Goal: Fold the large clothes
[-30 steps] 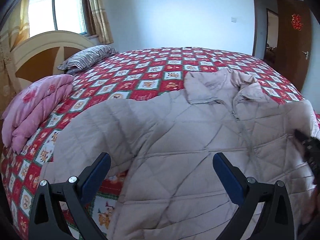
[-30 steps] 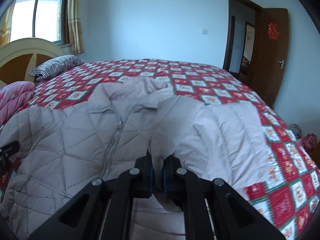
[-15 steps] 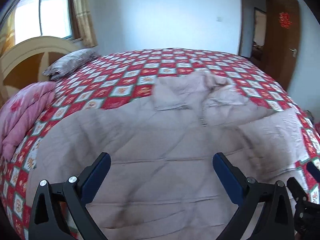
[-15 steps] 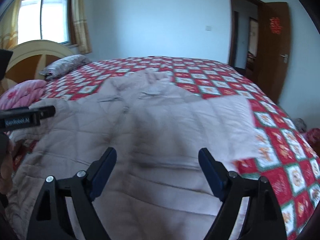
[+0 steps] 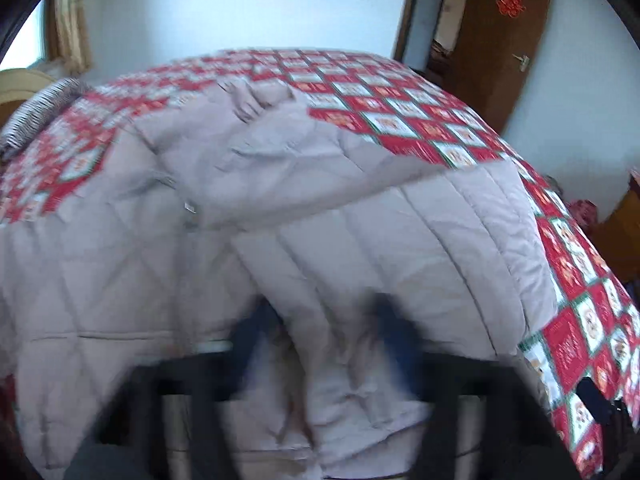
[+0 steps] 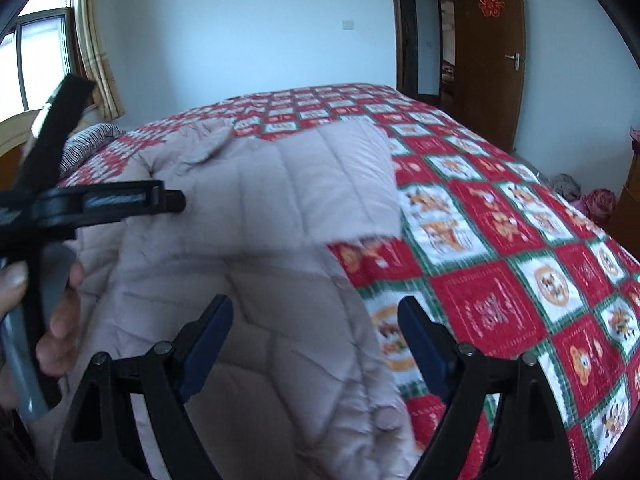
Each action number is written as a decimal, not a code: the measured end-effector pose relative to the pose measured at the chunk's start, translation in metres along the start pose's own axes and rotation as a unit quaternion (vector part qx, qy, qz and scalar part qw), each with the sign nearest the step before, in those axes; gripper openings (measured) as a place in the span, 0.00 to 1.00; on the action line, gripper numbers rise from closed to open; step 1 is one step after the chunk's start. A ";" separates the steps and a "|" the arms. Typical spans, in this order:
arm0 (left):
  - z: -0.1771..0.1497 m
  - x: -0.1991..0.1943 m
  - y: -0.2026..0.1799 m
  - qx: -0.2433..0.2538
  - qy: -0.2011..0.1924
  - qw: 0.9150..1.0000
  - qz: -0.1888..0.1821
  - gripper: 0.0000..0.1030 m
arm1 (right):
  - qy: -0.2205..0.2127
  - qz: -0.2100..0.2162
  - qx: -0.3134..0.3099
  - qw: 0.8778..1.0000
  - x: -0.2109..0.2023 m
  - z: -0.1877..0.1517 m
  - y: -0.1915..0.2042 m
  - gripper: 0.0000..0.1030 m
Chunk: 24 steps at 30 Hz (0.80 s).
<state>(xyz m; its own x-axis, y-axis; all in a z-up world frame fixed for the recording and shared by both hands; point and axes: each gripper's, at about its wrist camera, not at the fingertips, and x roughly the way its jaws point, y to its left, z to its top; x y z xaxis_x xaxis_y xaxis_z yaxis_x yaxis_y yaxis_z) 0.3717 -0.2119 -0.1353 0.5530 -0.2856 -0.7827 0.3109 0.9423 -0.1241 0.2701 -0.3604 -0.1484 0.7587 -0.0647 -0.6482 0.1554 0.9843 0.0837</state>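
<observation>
Left wrist view, blurred: left gripper (image 5: 320, 336) fingers straddle the quilted coat (image 5: 168, 264) sleeve, grip unclear; right gripper (image 6: 316, 336) released; pinch the sleeve cleanly before folding.

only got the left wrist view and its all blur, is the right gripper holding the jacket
observer: no, the right gripper is open, nothing between its pads.
operator: where is it pointing
observer: at the jacket edge, where it meets the red bedspread.
operator: can you see my left one from there
observer: yes, the left gripper shows side-on above the jacket; I cannot tell whether it is shut.
</observation>
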 end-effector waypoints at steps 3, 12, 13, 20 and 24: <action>-0.002 -0.013 0.005 0.004 -0.018 1.000 0.001 0.17 | 0.004 -0.003 0.016 1.000 0.002 -0.007 -0.014 0.84; -0.006 -0.072 0.062 0.019 -0.081 0.996 0.044 0.10 | 0.017 -0.006 0.049 0.999 0.013 -0.025 -0.025 0.84; -0.007 -0.074 0.067 0.019 -0.085 0.995 0.050 0.10 | 0.017 -0.006 0.051 0.999 0.013 -0.026 -0.025 0.84; -0.025 -0.068 0.111 0.000 -0.074 0.993 0.095 0.11 | 0.025 -0.003 0.061 0.998 0.017 -0.028 -0.029 0.85; -0.036 -0.059 0.133 -0.012 -0.057 0.991 0.119 0.11 | 0.032 -0.003 0.059 0.998 0.021 -0.029 -0.027 0.86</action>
<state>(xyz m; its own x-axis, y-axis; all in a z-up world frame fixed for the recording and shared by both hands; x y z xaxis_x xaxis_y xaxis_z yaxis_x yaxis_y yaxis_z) 0.3526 -0.0639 -0.1279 0.6931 -0.0718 -0.7173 0.1439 0.9888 0.0401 0.2632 -0.3836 -0.1862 0.7168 -0.0563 -0.6950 0.2355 0.9577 0.1653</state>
